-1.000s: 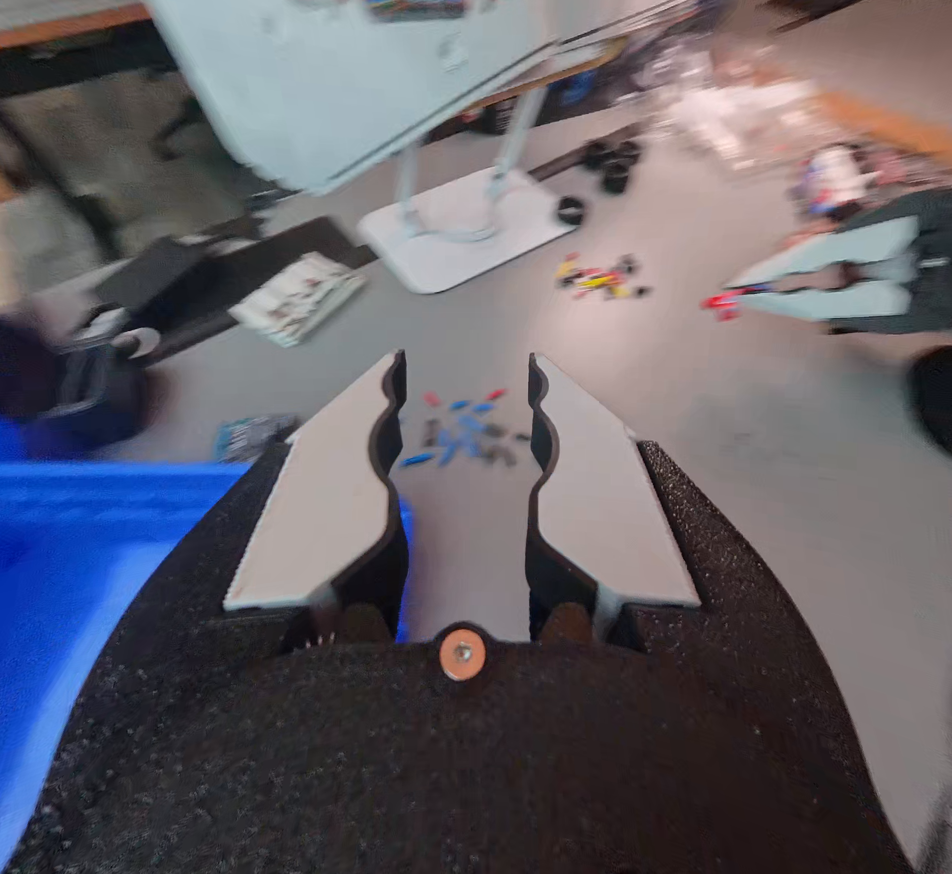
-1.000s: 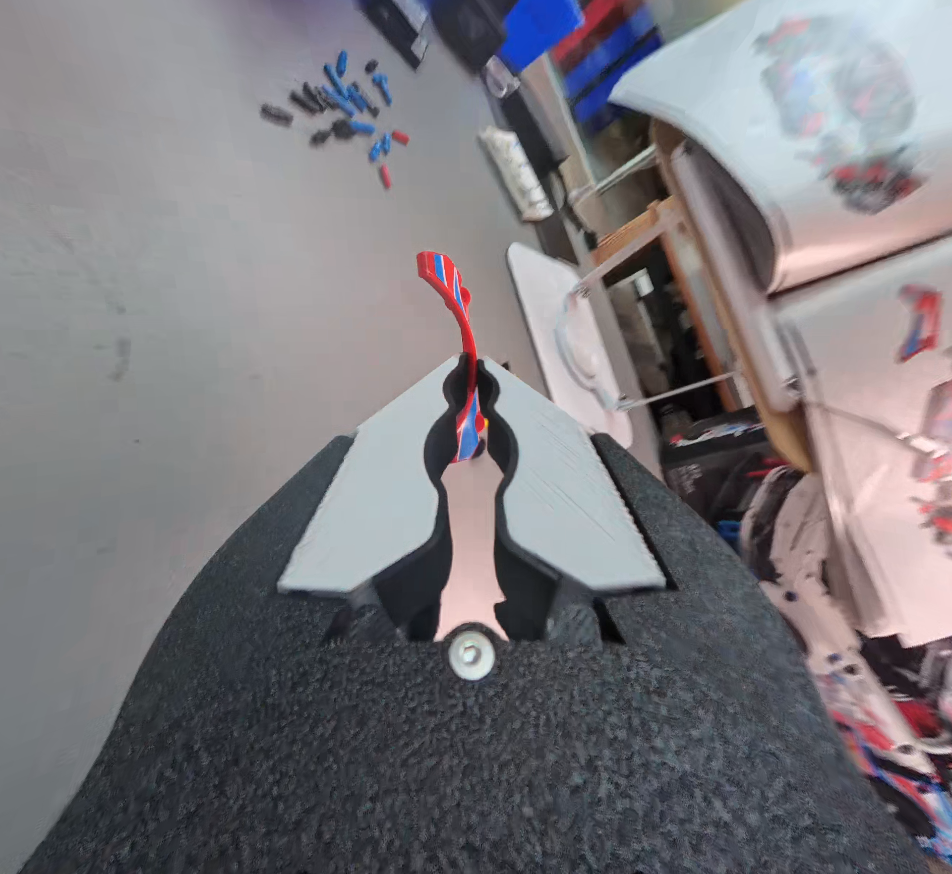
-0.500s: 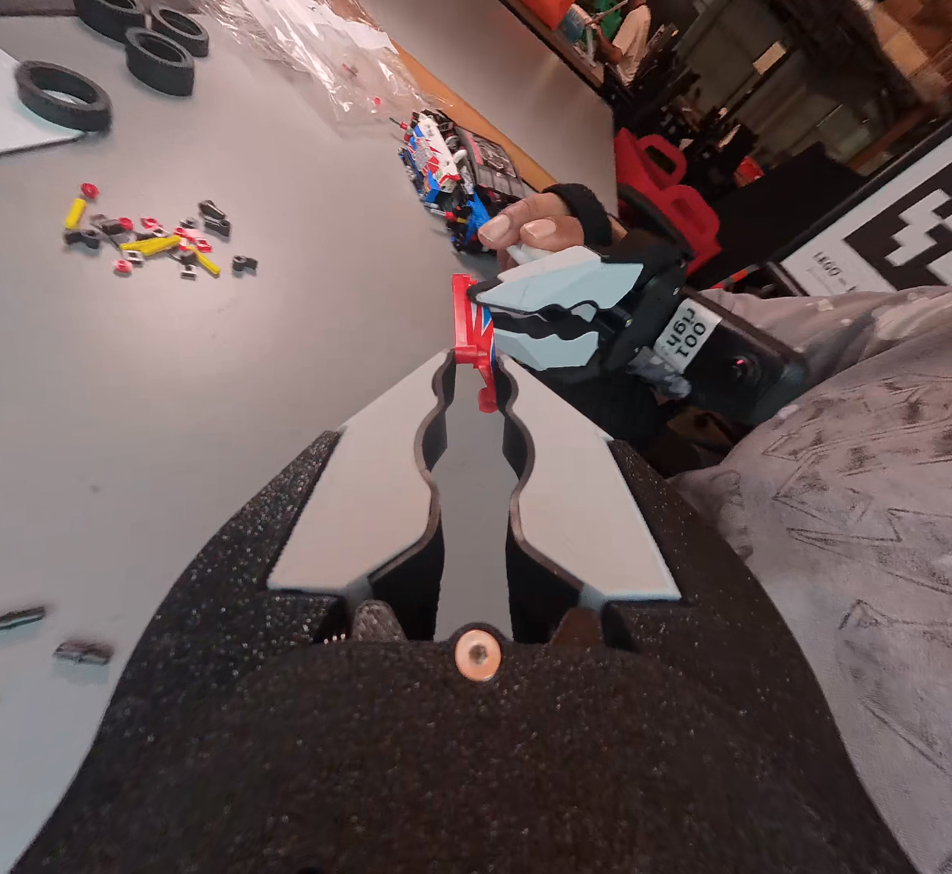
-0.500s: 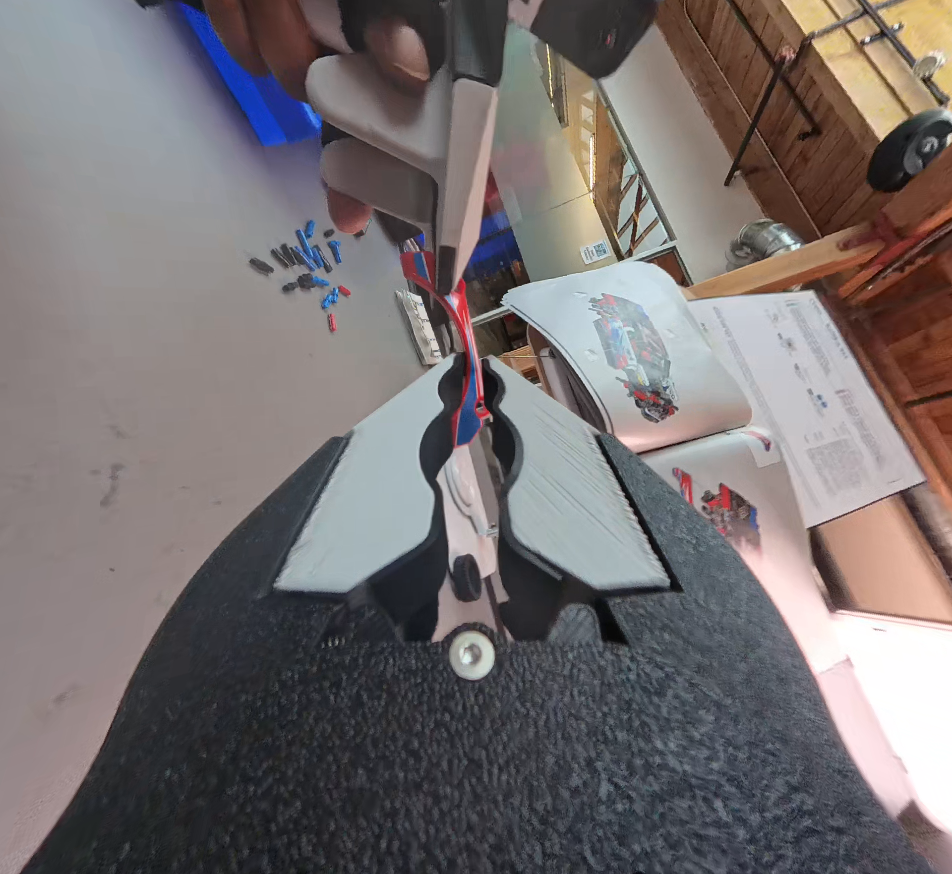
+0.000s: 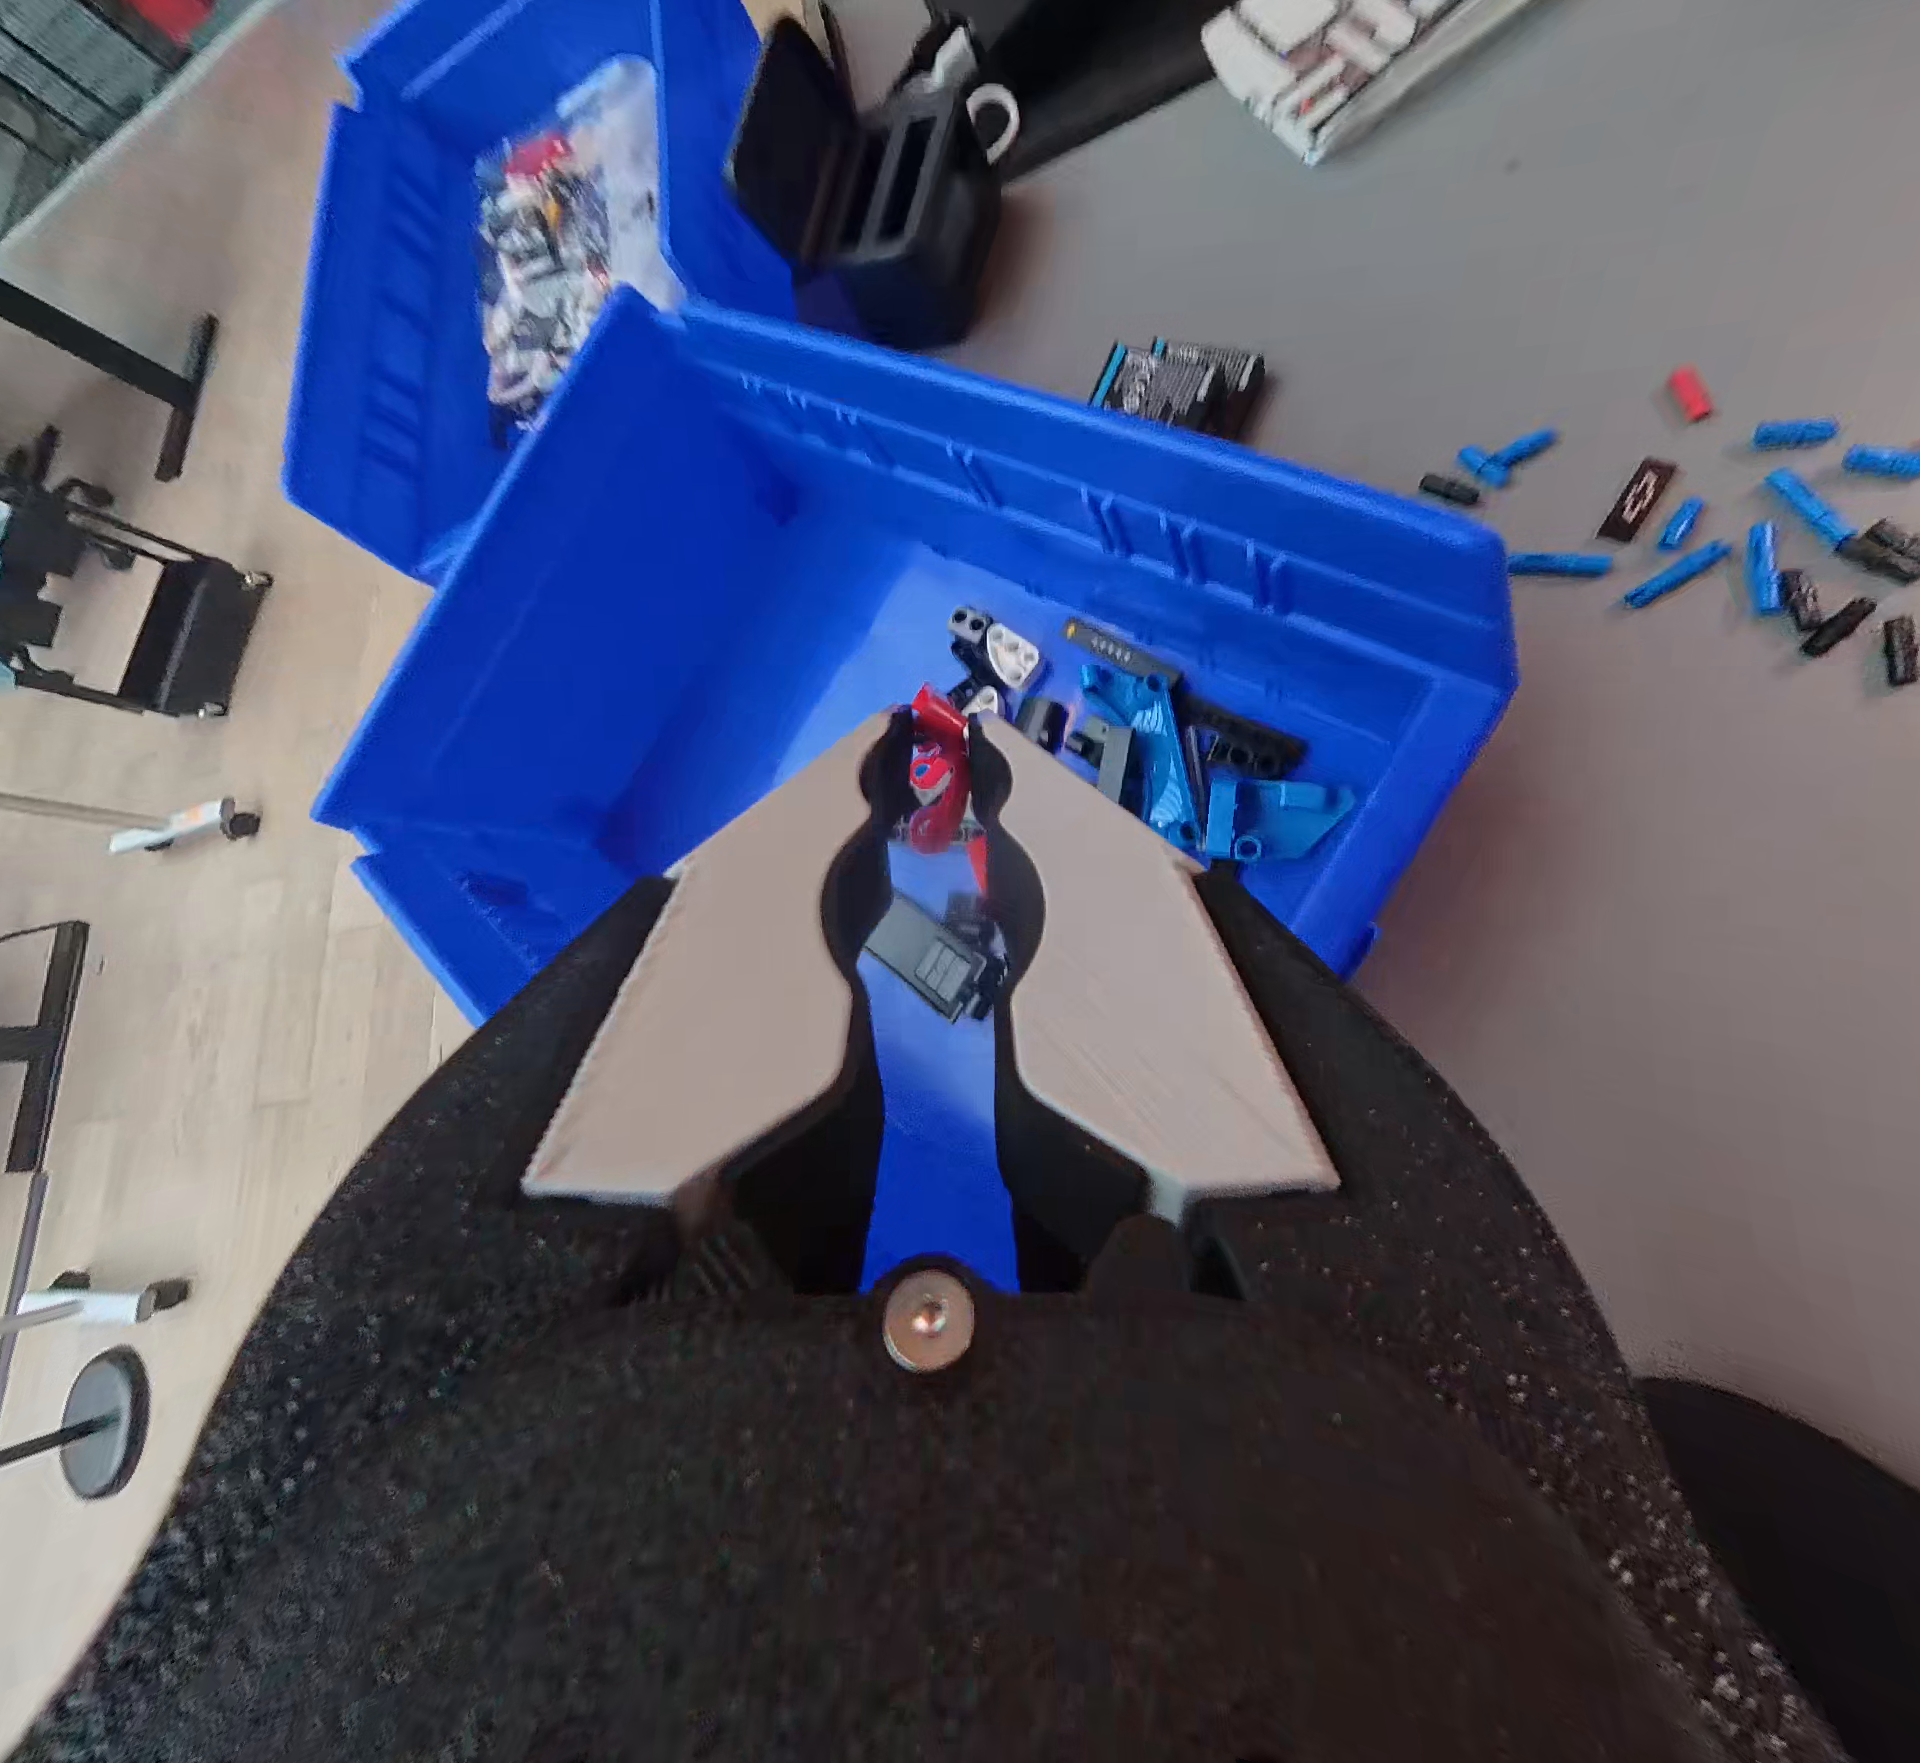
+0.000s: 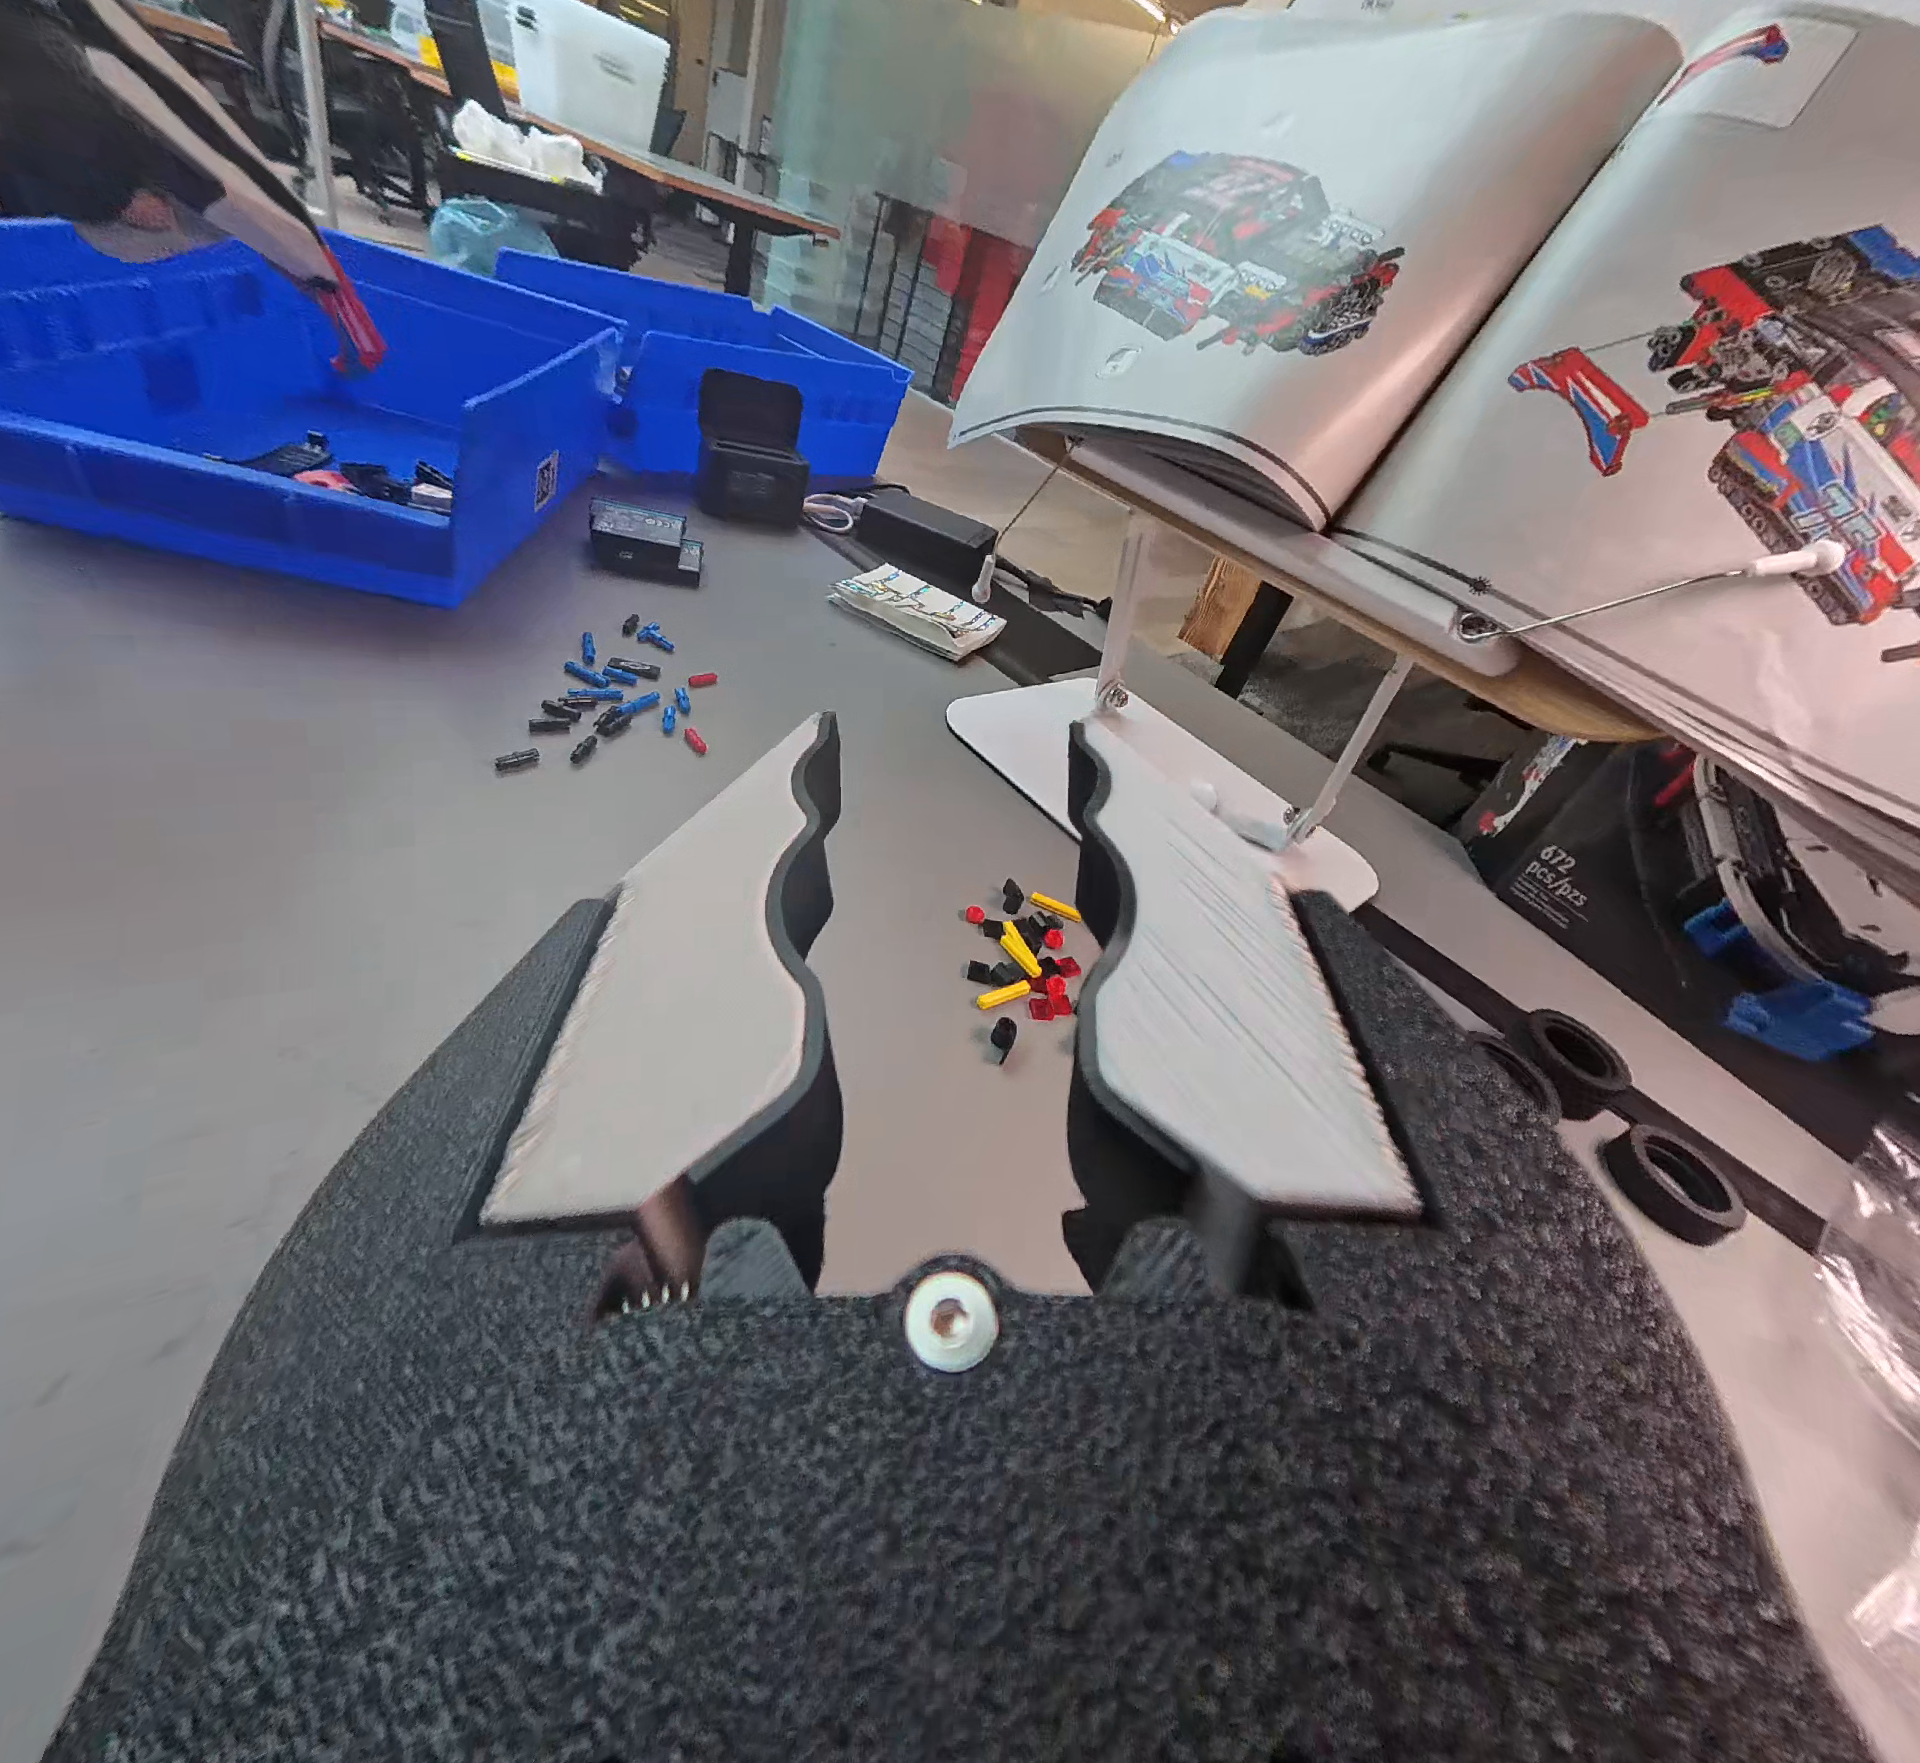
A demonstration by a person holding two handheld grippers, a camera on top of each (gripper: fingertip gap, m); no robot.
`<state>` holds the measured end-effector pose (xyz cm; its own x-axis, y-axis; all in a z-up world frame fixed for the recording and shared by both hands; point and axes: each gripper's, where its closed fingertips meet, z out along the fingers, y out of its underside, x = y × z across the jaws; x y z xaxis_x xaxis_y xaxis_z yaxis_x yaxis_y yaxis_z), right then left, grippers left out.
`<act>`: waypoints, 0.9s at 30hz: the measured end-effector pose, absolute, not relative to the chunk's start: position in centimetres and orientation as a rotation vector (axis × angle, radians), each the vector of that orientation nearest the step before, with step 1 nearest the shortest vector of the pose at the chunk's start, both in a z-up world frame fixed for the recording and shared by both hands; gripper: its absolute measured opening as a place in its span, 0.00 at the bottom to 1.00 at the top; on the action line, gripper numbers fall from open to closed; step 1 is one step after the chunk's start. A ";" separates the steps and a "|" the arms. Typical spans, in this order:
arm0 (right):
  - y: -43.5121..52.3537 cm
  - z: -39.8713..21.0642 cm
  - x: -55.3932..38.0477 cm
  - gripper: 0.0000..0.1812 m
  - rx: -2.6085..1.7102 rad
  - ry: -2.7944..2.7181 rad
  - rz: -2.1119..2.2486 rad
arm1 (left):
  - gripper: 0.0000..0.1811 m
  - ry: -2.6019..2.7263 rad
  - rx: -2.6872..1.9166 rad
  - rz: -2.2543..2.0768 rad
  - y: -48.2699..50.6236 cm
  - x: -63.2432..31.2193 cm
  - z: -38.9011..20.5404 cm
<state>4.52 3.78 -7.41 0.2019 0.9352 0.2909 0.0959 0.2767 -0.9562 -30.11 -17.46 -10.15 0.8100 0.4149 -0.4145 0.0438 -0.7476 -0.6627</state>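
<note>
Left gripper: jaws nearly closed, tips pinching a curved red piece with blue and white markings. It hung above the near blue bin, over the bin's inside. In the right wrist view the same gripper appeared at upper left with the red piece pointing down from its tip into that bin.

Near blue bin, contents: a loose lot of black, blue and grey building pieces lying on its floor toward one end; the rest of the floor bare blue.

Far blue bin: just behind the near one, holding a clear bag of mixed parts.

Right gripper: jaws wide apart, holding nothing, above the grey table. Between its fingers showed a small scatter of red, yellow and black pieces on the table.

Other items on the table: a scatter of blue and black pins with a few red ones, between the near bin and the right gripper; a black case standing open beside the bins; a folded printed sheet; an open instruction book on a white stand; black tyres at right.
</note>
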 end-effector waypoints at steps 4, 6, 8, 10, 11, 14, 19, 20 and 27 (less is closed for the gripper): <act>3.6 -8.3 4.4 0.24 -1.147 -1.248 0.782 | 0.05 -0.314 -2.382 0.704 -17.0 -29.9 -11.9; 3.6 -8.4 4.4 0.25 -1.149 -1.251 0.781 | 0.05 -0.322 -2.351 0.741 -16.8 -30.3 -11.3; 3.6 -8.3 4.6 0.28 -1.156 -1.239 0.800 | 0.20 -0.355 -2.311 0.793 -17.1 -31.1 -10.4; 3.8 -8.0 4.9 0.29 -1.161 -1.213 0.825 | 0.31 -0.384 -2.275 0.797 -17.3 -31.6 -9.6; 4.0 -7.9 5.0 0.29 -1.164 -1.202 0.832 | 0.33 -0.387 -2.237 0.781 -17.1 -31.5 -9.0; 4.4 -7.9 5.2 0.29 -1.180 -1.184 0.841 | 0.37 -0.336 -2.101 0.694 -15.7 -30.3 -6.9; 4.3 -8.1 5.1 0.29 -1.180 -1.191 0.835 | 0.37 -0.160 -1.816 0.445 -11.9 -25.3 -2.5; 4.2 -8.2 5.0 0.29 -1.178 -1.197 0.830 | 0.36 -0.131 -1.752 0.379 -11.2 -24.0 -1.5; 4.0 -8.3 4.3 0.00 -1.161 -1.200 0.804 | 0.06 -0.002 -1.398 0.032 -7.2 -16.7 2.3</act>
